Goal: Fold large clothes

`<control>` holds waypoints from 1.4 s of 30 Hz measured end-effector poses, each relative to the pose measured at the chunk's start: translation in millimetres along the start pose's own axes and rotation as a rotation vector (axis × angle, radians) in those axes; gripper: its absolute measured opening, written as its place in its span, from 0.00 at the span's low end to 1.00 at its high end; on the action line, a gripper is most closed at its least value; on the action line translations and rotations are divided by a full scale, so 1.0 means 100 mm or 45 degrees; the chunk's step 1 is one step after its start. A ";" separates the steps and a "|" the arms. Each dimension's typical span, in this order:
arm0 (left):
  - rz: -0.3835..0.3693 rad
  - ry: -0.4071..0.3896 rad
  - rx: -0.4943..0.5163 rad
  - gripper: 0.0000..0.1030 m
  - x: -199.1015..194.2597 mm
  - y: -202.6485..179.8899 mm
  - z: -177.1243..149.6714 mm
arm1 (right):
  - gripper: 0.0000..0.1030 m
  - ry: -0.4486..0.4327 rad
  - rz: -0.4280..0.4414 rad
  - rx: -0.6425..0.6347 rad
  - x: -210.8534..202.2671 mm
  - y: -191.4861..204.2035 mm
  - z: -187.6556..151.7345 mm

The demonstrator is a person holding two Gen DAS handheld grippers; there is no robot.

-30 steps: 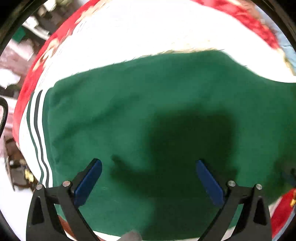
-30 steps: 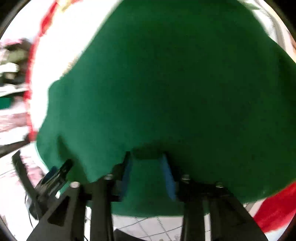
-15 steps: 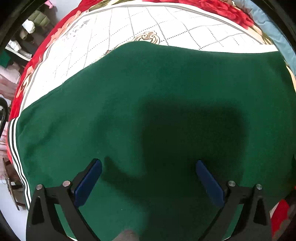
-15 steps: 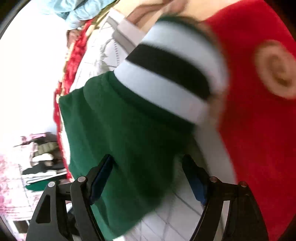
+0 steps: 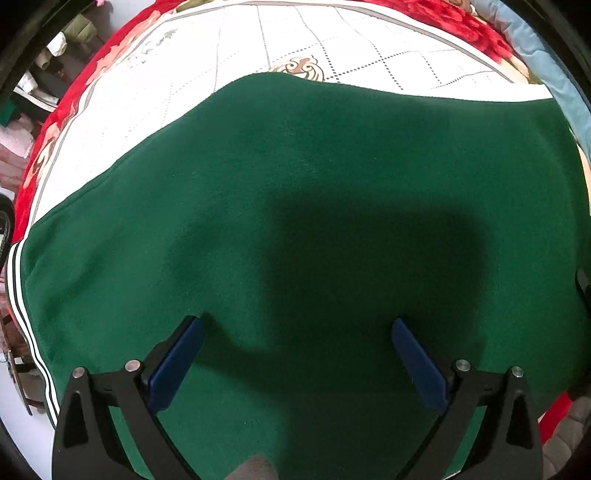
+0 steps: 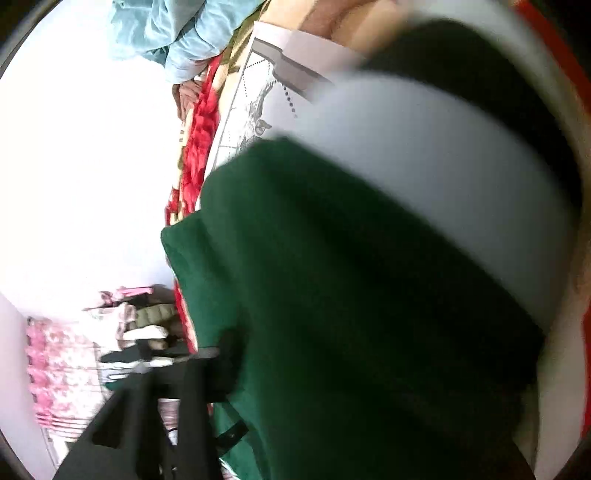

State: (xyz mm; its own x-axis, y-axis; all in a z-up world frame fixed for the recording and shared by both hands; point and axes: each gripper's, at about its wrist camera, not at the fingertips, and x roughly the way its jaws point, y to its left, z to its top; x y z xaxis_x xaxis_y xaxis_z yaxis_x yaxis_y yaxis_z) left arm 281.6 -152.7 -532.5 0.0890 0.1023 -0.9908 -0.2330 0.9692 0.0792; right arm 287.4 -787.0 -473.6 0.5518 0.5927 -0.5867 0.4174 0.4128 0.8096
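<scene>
Large dark green fleece garment [image 5: 295, 206] lies spread flat, filling the centre and lower frame of the left view, white and black striped trim [image 5: 16, 295] at the left edge. Beneath it, a white quilted bedspread with red floral border [image 5: 155, 85] across the upper frame. Left gripper [image 5: 295, 354] spread wide over the cloth, gripping nothing. Right view blurred: green cloth covers the right gripper [image 6: 236, 369]; state cannot be told. Light blue bedding [image 6: 173, 33] upper left; pink clutter [image 6: 55, 362] lower left.

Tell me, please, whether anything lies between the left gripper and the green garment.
Nothing visible does: the left gripper hangs open directly over the green garment, which lies spread on the patterned bedspread with bare cloth between the fingers.
</scene>
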 end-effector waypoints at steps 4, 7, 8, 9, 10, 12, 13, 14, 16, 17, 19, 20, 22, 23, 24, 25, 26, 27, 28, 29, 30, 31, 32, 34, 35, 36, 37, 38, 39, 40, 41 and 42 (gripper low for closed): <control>-0.003 -0.005 0.026 1.00 -0.06 -0.05 -0.10 | 0.20 -0.025 0.008 -0.066 -0.03 0.26 -0.02; -0.018 0.007 0.026 1.00 -0.05 -0.05 -0.08 | 0.19 -0.034 0.022 -0.147 -0.07 0.54 -0.07; -0.031 0.014 0.019 1.00 -0.06 -0.07 -0.10 | 0.19 -0.035 0.021 -0.181 -0.09 0.65 -0.10; -0.051 0.023 0.010 1.00 -0.05 -0.05 -0.09 | 0.18 -0.036 0.016 -0.220 -0.09 0.79 -0.14; -0.066 0.029 0.004 1.00 -0.05 -0.02 -0.08 | 0.18 -0.034 0.008 -0.257 -0.10 0.91 -0.17; -0.113 0.042 -0.018 1.00 -0.02 0.04 -0.07 | 0.18 -0.023 0.001 -0.350 -0.06 1.21 -0.28; -0.130 0.045 -0.027 1.00 -0.02 0.08 -0.06 | 0.18 -0.019 -0.006 -0.390 -0.05 1.35 -0.34; -0.147 0.047 -0.043 1.00 -0.03 0.12 -0.06 | 0.18 -0.016 -0.011 -0.421 -0.04 1.45 -0.37; -0.200 0.047 -0.101 1.00 -0.10 0.27 -0.06 | 0.18 -0.010 -0.033 -0.511 0.03 1.73 -0.51; -0.223 0.039 -0.133 1.00 -0.16 0.38 -0.06 | 0.18 -0.003 -0.034 -0.554 0.07 1.87 -0.59; -0.242 -0.021 -0.213 1.00 -0.40 0.69 -0.12 | 0.18 0.008 -0.059 -0.656 0.20 2.18 -0.76; -0.244 -0.048 -0.248 1.00 -0.52 0.85 -0.17 | 0.18 0.020 -0.076 -0.721 0.27 2.35 -0.89; -0.225 -0.101 -0.352 1.00 -0.80 1.30 -0.32 | 0.18 0.047 -0.103 -0.825 0.43 2.62 -1.15; -0.215 -0.116 -0.392 1.00 -0.92 1.48 -0.42 | 0.18 0.062 -0.118 -0.883 0.51 2.75 -1.29; -0.196 -0.129 -0.430 1.00 -1.00 1.69 -0.55 | 0.18 0.085 -0.124 -0.933 0.60 2.86 -1.46; -0.168 -0.143 -0.478 1.00 -1.06 1.99 -0.71 | 0.18 0.113 -0.122 -0.974 0.70 2.96 -1.60; -0.139 -0.155 -0.520 1.00 -1.15 2.27 -0.86 | 0.18 0.147 -0.127 -1.038 0.83 3.07 -1.80; -0.103 -0.161 -0.560 1.00 -1.24 2.51 -1.00 | 0.18 0.178 -0.135 -1.094 0.97 3.16 -1.99; -0.074 -0.167 -0.603 1.00 -1.29 2.76 -1.18 | 0.18 0.211 -0.142 -1.147 1.07 3.21 -2.17; -0.058 -0.172 -0.635 1.00 -1.30 2.88 -1.35 | 0.18 0.253 -0.158 -1.240 1.28 3.28 -2.46; -0.029 -0.171 -0.685 1.00 -1.35 3.14 -1.53 | 0.18 0.288 -0.167 -1.293 1.42 3.30 -2.64; -0.004 -0.168 -0.718 1.00 -1.34 3.26 -1.69 | 0.18 0.334 -0.177 -1.353 1.60 3.29 -2.86; 0.021 -0.166 -0.754 1.00 -1.35 3.42 -1.91 | 0.18 0.392 -0.200 -1.444 1.83 3.25 -3.19; 0.090 -0.142 -0.824 1.00 -1.30 3.73 -2.25 | 0.18 0.486 -0.238 -1.552 2.15 3.12 -3.63; 0.114 -0.122 -0.856 1.00 -1.25 3.87 -2.34 | 0.18 0.552 -0.287 -1.644 2.38 2.98 -3.94; 0.126 -0.105 -0.897 1.00 -1.22 3.98 -2.49 | 0.18 0.595 -0.318 -1.696 2.52 2.87 -4.14; 0.138 -0.089 -0.938 1.00 -1.17 4.08 -2.57 | 0.19 0.645 -0.359 -1.743 2.64 2.72 -4.35; 0.151 -0.078 -0.965 1.00 -1.15 4.14 -2.64 | 0.22 0.733 -0.439 -1.803 2.86 2.52 -4.59; 0.156 -0.072 -0.995 1.00 -1.15 4.22 -2.73 | 0.29 0.780 -0.499 -1.827 2.98 2.38 -4.72; 0.157 -0.072 -1.017 1.00 -1.17 4.27 -2.76 | 0.34 0.820 -0.545 -1.840 3.08 2.27 -4.83; 0.159 -0.074 -1.028 1.00 -1.16 4.34 -2.78 | 0.47 0.840 -0.541 -1.854 3.10 2.26 -4.88; 0.150 -0.080 -1.039 1.00 -1.21 4.37 -2.81 | 0.58 0.850 -0.522 -1.857 3.12 2.30 -4.91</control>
State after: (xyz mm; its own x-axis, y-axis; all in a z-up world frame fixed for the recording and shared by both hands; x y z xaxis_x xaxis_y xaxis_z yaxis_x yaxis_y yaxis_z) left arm -103.5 195.8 -408.6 0.0679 0.2290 -0.9711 -0.8719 0.4867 0.0538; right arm 201.3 -167.9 -460.4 0.0350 0.3018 -0.9527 -0.7503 0.6377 0.1744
